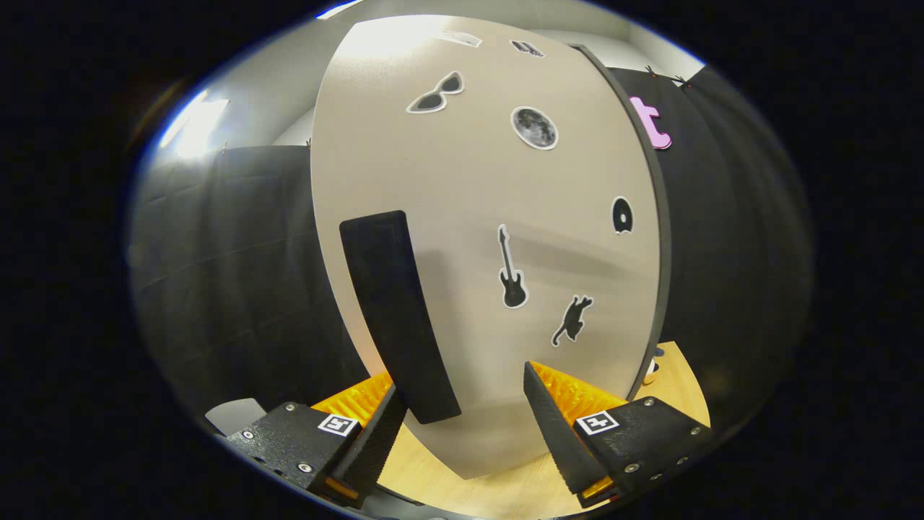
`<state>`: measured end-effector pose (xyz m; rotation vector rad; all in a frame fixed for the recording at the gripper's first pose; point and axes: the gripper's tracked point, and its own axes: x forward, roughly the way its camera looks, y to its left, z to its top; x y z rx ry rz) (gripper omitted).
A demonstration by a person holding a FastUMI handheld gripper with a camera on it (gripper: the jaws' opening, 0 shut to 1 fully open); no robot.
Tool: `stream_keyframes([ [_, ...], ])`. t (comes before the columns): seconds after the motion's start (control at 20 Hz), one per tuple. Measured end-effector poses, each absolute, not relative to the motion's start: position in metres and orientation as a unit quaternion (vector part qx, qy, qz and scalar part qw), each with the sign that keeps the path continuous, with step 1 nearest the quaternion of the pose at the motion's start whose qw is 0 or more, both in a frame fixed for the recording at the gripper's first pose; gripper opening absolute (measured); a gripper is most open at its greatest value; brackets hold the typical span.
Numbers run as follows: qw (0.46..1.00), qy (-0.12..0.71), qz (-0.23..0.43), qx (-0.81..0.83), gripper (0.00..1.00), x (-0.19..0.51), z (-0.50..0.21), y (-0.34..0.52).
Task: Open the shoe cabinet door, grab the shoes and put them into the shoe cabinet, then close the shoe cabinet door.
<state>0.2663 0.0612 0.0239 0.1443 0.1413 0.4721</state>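
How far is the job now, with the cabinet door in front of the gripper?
Done: cannot tell; no shoes are seen here. In hand: the hand-held gripper is open, its fingers just short of the shoe cabinet door, the black handle by one fingertip, not gripped. Whether this is the opening or the closing step cannot be told. Left: at least working the door by its handle.

1 cabinet door (469, 217) carries 1 black handle (397, 318) and 7 stickers; 2 tool fingers (552, 426) spread apart.
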Motion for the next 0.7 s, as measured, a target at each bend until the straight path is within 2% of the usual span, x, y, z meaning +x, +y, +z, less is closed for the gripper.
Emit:
stream_keyframes([
  [0.7, 0.979, 0.047, 0.186, 0.063, 0.95, 0.303, 0.027, 0.118],
])
